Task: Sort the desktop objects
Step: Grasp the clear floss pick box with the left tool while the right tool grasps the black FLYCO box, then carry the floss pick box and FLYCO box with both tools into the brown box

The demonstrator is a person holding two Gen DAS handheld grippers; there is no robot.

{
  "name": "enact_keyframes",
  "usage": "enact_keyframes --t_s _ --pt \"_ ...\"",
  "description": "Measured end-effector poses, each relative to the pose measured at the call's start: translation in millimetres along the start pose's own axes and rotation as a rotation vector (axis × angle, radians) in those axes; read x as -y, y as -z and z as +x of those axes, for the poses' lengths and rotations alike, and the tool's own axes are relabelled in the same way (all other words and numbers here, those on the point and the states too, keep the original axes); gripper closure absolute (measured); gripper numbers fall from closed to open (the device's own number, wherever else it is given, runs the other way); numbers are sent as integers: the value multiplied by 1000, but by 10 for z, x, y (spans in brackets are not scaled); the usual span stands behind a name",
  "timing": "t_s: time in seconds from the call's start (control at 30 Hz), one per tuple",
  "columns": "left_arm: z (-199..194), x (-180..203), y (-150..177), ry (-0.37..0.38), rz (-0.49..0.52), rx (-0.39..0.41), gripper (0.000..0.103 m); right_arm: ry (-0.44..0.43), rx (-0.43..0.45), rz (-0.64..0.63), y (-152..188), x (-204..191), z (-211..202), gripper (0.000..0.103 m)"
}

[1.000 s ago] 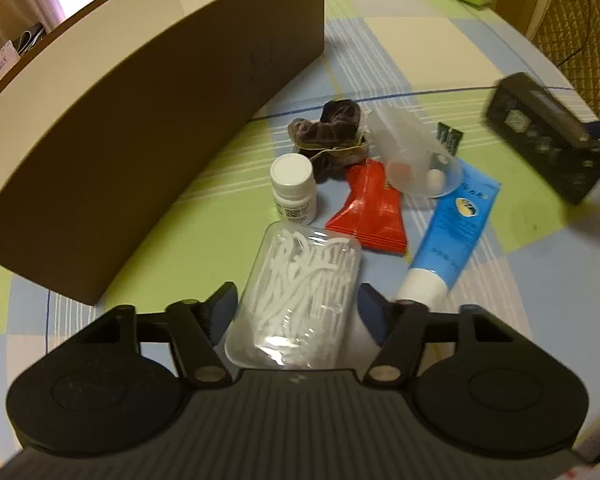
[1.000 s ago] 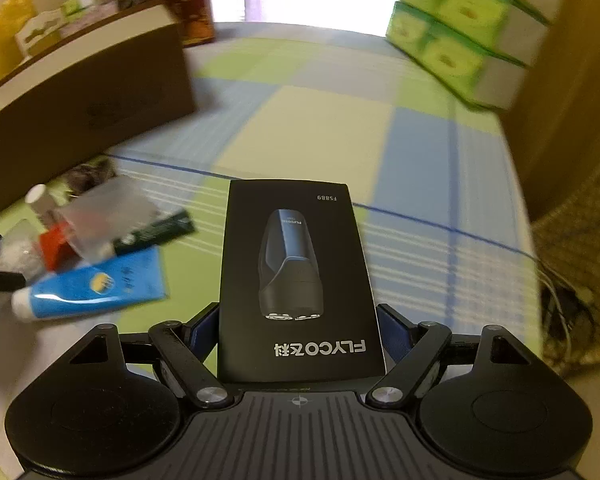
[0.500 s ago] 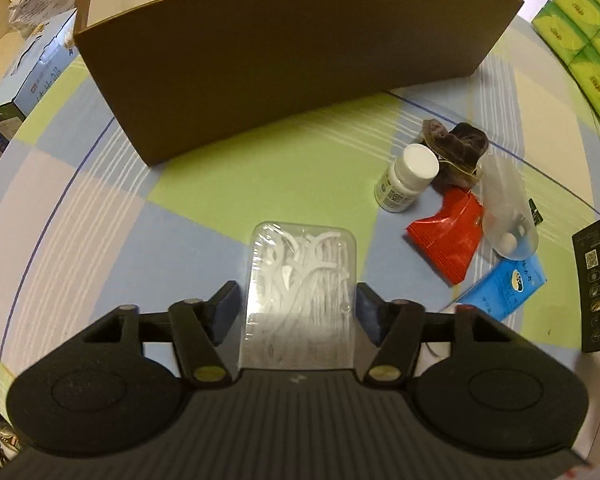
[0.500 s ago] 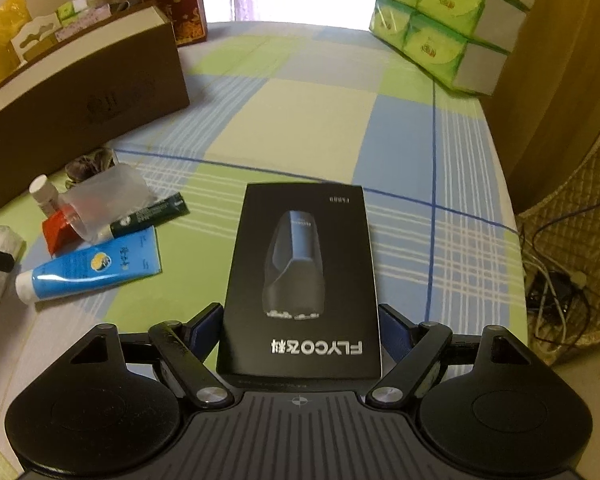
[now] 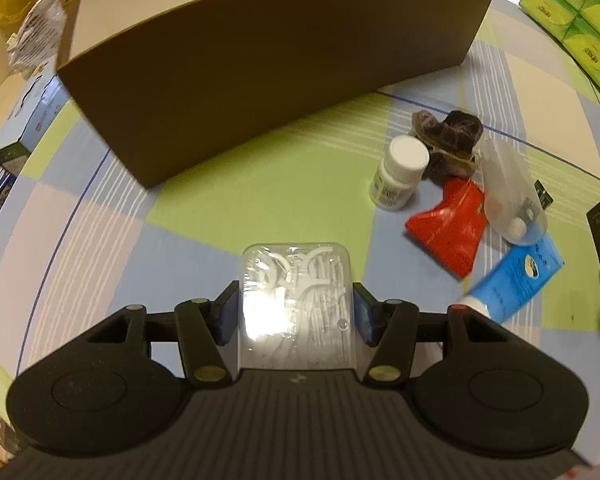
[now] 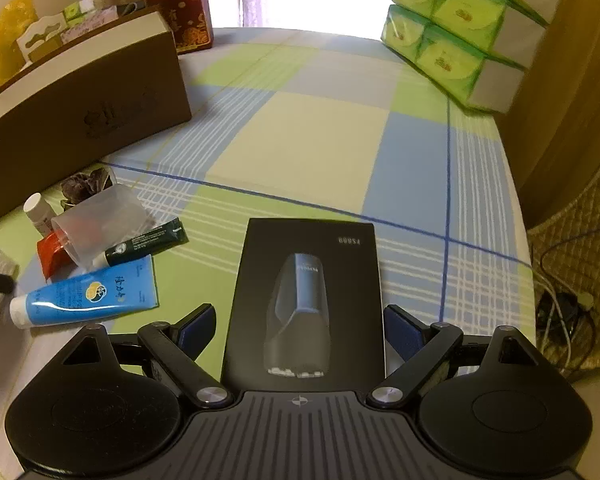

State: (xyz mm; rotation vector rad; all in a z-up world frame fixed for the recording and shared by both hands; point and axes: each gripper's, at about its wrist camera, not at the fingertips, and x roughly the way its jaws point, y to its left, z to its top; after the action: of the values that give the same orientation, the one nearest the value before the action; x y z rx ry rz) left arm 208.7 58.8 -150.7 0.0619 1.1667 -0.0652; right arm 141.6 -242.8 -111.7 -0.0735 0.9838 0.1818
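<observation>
A clear plastic box of white floss picks (image 5: 296, 280) sits between the fingers of my left gripper (image 5: 296, 312), which is shut on its sides above the checked tablecloth. The long brown box (image 5: 260, 60) stands just ahead of it. In the right wrist view a black shaver box (image 6: 306, 280) lies flat on the cloth between the fingers of my right gripper (image 6: 300, 328). That gripper is open, with a small gap showing at the left pad. The shaver box's near end is hidden under the gripper body.
Right of the left gripper lie a white pill bottle (image 5: 400, 172), a dark bundle (image 5: 448, 140), a red packet (image 5: 448, 228), a tipped clear cup (image 5: 508, 192), a blue tube (image 6: 88, 296) and a dark green tube (image 6: 144, 242). Green tissue packs (image 6: 460, 28) are stacked far right, near the table edge.
The left gripper lifted the floss pick box and swung to face the brown box. The right gripper's fingers have spread slightly off the black shaver box, which now reaches further under the gripper.
</observation>
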Motion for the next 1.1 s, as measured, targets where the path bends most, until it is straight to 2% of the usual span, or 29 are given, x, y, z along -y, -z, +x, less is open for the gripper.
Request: enact_keyframes --t_s 0.07,0.13,0.27,0.4,0.83,1.1 --pt "-23 -1 60 -4 -8 2 51 9 -21 -16 -11 -13 54 16" --pt "-50 -2 118 -7 -20 2 51 31 -45 -45 11 -38 104 25" --pt "-119 -53 264 8 -85 9 51 29 -54 -94 75 -65 64 26" --pt "-230 -39 465 5 -124 21 51 -9 -63 -121 169 -76 -37 26" --pt "-849 46 837 24 -174 112 51 -119 31 -183 294 -116 -542 27" --pt "-1154 47 755 43 -165 170 51 -183 101 -193 158 -253 -804 27"
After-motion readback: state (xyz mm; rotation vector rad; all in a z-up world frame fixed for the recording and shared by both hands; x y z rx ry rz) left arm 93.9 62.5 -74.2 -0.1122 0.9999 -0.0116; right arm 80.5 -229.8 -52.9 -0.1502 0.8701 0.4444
